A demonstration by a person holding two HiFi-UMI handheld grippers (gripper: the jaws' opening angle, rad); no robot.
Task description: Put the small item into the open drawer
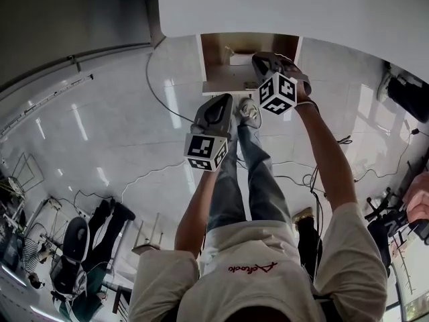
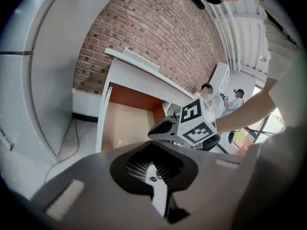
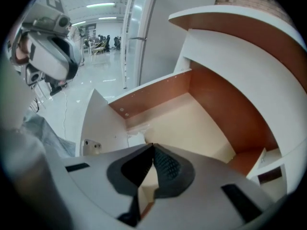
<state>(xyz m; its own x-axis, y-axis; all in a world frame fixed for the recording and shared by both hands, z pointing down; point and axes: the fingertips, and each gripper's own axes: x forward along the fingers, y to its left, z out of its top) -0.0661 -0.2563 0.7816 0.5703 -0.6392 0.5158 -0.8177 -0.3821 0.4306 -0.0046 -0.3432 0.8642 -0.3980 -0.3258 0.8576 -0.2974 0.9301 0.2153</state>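
Hanging back, the left gripper (image 2: 152, 169) has jaws closed, empty; ahead, the right gripper (image 3: 153, 147), likewise closed, hovers over the open drawer (image 3: 156, 92), where the small item (image 3: 135, 130) lies by a wall. Lifting straight out should avoid the sides.

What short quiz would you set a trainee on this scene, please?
1. Which gripper is nearer the open drawer? A. left B. right
2. True or false: the right gripper has its fingers spread wide.
3. Fill in: the wall behind the desk is made of ____.
Key: 1 B; 2 false, the fingers meet at the tips; 3 brick.
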